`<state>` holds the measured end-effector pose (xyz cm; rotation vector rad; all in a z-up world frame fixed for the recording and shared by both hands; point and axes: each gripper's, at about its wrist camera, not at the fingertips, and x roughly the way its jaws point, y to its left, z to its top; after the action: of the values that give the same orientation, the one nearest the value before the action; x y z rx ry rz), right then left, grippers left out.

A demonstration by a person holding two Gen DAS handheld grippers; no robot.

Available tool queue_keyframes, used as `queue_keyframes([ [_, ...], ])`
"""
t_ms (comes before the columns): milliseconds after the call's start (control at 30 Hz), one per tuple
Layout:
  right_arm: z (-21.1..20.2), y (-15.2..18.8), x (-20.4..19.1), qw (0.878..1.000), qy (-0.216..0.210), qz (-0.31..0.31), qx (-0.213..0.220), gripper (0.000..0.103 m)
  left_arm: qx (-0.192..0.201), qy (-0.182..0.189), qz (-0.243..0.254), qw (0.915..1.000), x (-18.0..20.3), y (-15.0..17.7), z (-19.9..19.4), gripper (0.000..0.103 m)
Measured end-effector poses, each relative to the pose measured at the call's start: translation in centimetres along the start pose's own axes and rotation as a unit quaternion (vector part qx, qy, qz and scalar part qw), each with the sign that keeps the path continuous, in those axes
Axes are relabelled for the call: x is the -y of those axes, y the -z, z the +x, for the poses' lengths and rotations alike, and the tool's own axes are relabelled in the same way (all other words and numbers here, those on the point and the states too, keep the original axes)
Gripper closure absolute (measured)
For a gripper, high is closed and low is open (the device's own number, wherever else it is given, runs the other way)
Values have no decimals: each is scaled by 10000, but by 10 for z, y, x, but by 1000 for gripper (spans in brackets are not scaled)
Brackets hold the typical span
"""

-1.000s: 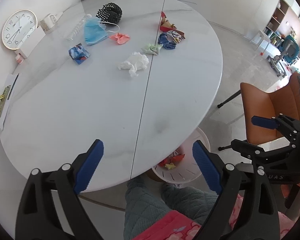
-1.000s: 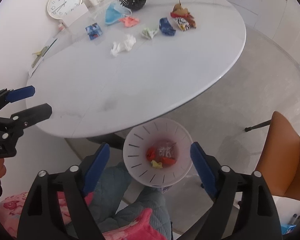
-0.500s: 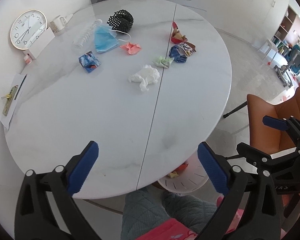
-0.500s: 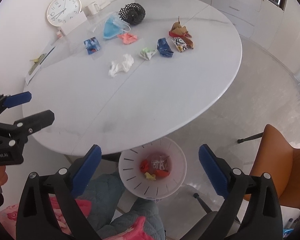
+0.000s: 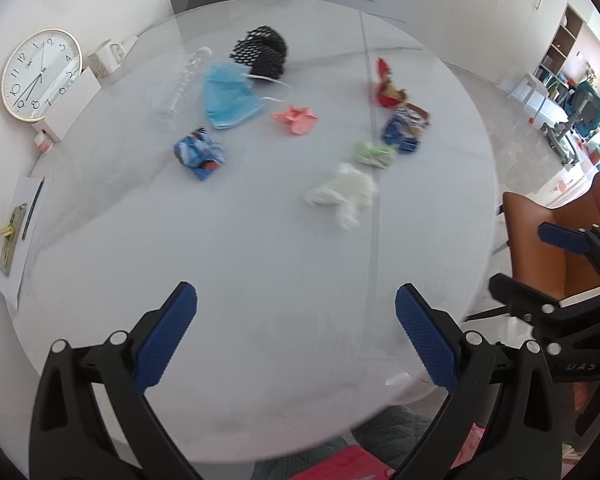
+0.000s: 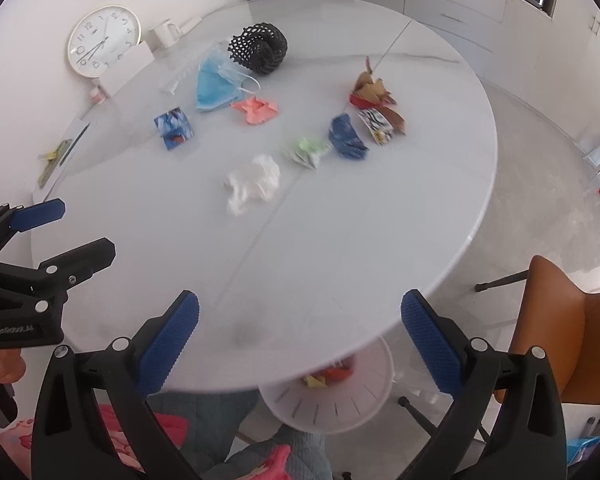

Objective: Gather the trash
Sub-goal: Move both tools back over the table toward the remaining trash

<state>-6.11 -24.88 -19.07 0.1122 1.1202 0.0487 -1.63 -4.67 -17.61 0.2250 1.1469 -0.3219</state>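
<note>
My left tool (image 5: 296, 328) and right tool (image 6: 300, 334) both hang released over the near worktop (image 6: 340, 240), nothing between their pads. The trash lies well ahead: white tissue (image 6: 254, 184), green scrap (image 6: 306, 150), blue wrapper (image 6: 346, 138), pink scrap (image 6: 256, 109), mask (image 6: 214, 86). The bin (image 6: 332, 400) sits under the worktop's near edge
</note>
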Motion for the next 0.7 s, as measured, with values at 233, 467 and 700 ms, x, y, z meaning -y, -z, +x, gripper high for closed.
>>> queue_keyframes([
  [233,49,-35,-28,9987,-16,506,32,2,50,-118,68,9999,-72,-39,55,8],
  [467,97,-61,-39,9937,59,1074,-323,3,449,-205,1180,9918,-94,-87,111,8],
  [700,112,-75,-43,9887,330,1369,-505,3,24,-22,934,9956,-121,-125,139,8],
])
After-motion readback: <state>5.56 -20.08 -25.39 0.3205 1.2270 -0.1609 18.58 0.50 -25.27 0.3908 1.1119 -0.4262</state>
